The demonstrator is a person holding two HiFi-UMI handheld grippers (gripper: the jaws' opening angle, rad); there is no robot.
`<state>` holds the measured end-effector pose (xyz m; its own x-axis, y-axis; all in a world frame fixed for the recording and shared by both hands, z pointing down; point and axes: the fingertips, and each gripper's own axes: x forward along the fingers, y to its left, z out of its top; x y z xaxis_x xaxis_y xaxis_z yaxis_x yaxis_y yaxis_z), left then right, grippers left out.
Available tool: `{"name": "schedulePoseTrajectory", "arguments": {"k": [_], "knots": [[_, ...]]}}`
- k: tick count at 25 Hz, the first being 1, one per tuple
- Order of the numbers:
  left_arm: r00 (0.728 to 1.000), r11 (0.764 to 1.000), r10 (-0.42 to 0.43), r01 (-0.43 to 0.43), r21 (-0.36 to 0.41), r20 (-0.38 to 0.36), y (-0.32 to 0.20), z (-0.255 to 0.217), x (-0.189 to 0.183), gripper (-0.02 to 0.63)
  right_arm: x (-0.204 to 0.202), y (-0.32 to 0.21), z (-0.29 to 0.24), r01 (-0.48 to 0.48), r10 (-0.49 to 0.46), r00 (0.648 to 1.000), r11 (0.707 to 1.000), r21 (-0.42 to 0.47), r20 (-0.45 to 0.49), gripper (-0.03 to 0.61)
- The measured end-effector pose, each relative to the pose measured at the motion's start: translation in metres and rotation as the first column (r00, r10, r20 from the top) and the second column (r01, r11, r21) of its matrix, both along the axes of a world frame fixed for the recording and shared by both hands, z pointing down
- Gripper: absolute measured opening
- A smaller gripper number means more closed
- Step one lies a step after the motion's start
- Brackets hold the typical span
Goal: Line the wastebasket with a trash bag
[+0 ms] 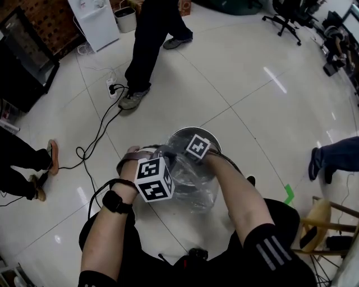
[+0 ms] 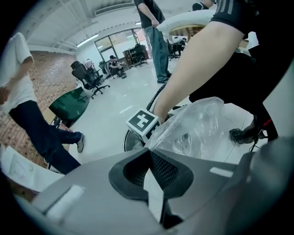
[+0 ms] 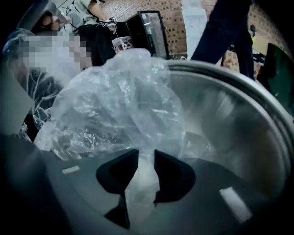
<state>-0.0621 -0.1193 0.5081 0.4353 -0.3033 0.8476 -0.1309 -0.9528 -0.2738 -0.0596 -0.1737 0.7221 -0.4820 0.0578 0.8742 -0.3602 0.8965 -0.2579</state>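
**Bag Pinched on Both Sides at the Bin's Mouth**

The left gripper [image 2: 148, 149] is clamped tight on an edge of the clear plastic trash bag [image 3: 115, 105]. The right gripper [image 3: 146, 153] pinches a bunched fold inside the mouth of the round, shiny metal wastebasket [image 3: 229, 119]. It would be best to push the bunch deep, then spread the edges over the rim. Beyond lie glossy white floor tiles [image 1: 241, 84], a black cable [image 1: 95, 140], a bystander's legs [image 1: 148, 50] and black office chairs [image 1: 286, 17].

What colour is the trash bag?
Colourless and see-through; the trash bag shows best in the right gripper view.
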Motion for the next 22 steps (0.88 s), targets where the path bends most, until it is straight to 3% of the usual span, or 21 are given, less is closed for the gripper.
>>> {"name": "schedulePoseTrajectory", "arguments": {"k": [8, 12, 17, 22], "knots": [[1.000, 0.999, 0.004, -0.003, -0.034, 0.021, -0.005, 0.015, 0.002, 0.000, -0.008, 0.016, 0.053, 0.012, -0.018, 0.999, 0.992, -0.125, -0.044, 0.121], [1.000, 0.999, -0.001, 0.001, -0.039, 0.012, -0.008, 0.013, 0.004, 0.000, -0.010, 0.019, 0.057, -0.014, 0.011, 1.000, 0.987, -0.159, -0.024, 0.123], [1.000, 0.999, 0.006, -0.006, -0.032, 0.012, -0.010, 0.011, 0.004, 0.000, -0.010, 0.016, 0.044, -0.018, 0.016, 1.000, 0.989, -0.150, -0.014, 0.124], [1.000, 1.000, 0.002, -0.001, -0.027, 0.021, -0.011, 0.010, -0.001, 0.000, -0.008, 0.002, -0.009, -0.003, 0.004, 1.000, 0.998, -0.065, 0.012, 0.126]]}}
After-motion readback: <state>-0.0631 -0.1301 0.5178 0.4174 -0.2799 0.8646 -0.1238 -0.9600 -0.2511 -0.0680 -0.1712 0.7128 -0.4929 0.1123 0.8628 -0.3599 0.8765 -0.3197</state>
